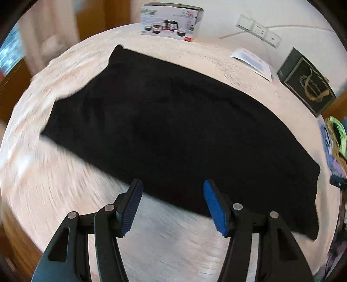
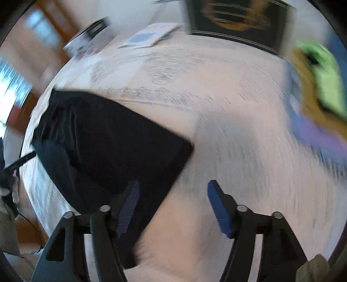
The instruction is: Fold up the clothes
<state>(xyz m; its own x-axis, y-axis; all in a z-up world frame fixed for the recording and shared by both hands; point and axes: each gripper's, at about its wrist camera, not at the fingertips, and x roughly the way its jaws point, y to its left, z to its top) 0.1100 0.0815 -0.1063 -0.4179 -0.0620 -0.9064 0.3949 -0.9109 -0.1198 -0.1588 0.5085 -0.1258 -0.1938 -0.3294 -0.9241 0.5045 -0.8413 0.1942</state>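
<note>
The garment lies flat on the desk, spread across its middle from the far left to the near right in the left wrist view. The left claw is positioned over the near edge of the garment, apart from it. Behind the garment, at the far edge of the desk, stands a printed box. To the right of this box, a paper sheet lies on the desk, and a second box stands right of the sheet. A pile of clothes lies at the right edge of the desk. In the right wrist view, the right claw is positioned at the near right corner of the garment.
</note>
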